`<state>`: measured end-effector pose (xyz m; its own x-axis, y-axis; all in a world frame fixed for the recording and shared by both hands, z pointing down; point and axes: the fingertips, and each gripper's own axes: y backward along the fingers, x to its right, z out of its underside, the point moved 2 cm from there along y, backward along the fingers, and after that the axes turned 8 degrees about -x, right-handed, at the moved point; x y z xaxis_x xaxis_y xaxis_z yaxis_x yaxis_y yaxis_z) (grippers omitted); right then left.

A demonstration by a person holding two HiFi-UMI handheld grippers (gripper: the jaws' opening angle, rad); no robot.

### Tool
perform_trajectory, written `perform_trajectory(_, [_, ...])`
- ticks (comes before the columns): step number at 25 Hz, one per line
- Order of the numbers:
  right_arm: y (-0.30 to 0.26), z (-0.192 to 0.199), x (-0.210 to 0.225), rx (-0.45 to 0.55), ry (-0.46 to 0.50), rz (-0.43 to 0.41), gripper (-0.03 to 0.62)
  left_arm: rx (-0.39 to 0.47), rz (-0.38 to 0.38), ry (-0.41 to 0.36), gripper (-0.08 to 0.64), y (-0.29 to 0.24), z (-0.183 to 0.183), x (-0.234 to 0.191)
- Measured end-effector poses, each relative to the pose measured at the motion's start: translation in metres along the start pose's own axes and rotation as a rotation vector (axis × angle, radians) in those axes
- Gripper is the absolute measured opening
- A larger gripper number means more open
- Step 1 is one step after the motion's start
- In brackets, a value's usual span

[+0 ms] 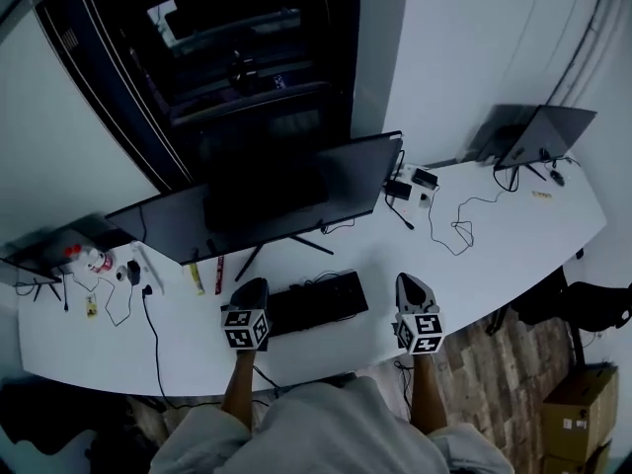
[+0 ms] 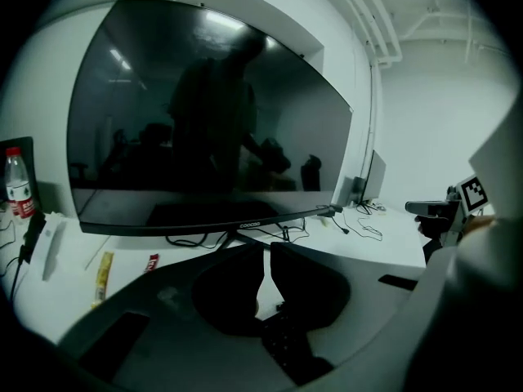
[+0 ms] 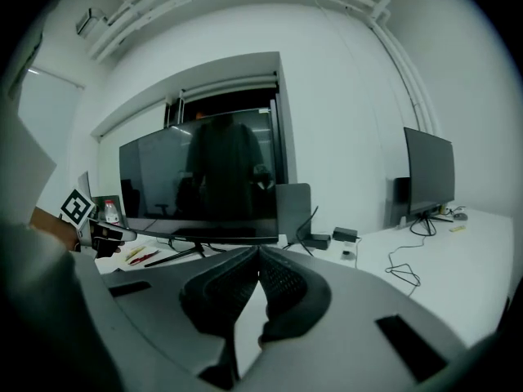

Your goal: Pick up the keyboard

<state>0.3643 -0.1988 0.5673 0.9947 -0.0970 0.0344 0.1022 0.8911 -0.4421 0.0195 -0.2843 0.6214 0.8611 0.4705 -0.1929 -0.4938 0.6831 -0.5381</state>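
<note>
The black keyboard (image 1: 318, 302) lies near the front edge of the white bench (image 1: 513, 225), about midway along it and just in front of the big monitor (image 1: 296, 191). Its long axis runs roughly along that front edge. The left gripper (image 1: 250, 292) hovers right at the keyboard's left end, and its own camera shows the keys just below and ahead of its jaws. The right gripper (image 1: 413, 286) stands off the other end with bare bench between, so the left looks the nearer one. Both pairs of jaws are closed tip to tip, with nothing between them. Either would have to open before taking hold, I would judge. There is small print on the monitor's lower bezel, and a bottle (image 2: 18, 190) toward the left end of the bench has a red label, but I cannot read either.
</note>
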Motion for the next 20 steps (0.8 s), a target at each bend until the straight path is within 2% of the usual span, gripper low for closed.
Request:
perform_trajectory(8, [-0.025, -0.015, -0.072, -0.004, 0.07, -0.106, 0.002, 0.048, -0.097, 0.07, 0.035, 0.055, 0.016, -0.062])
perform_trajectory(15, [-0.036, -0.019, -0.108, -0.009, 0.106, -0.154, 0.002, 0.067, -0.159, 0.126, 0.035, 0.09, 0.041, -0.096])
perform_trajectory(20, [-0.037, -0.016, -0.123, -0.02, 0.118, -0.164, 0.002, 0.068, -0.175, 0.15, 0.035, 0.106, 0.056, -0.109])
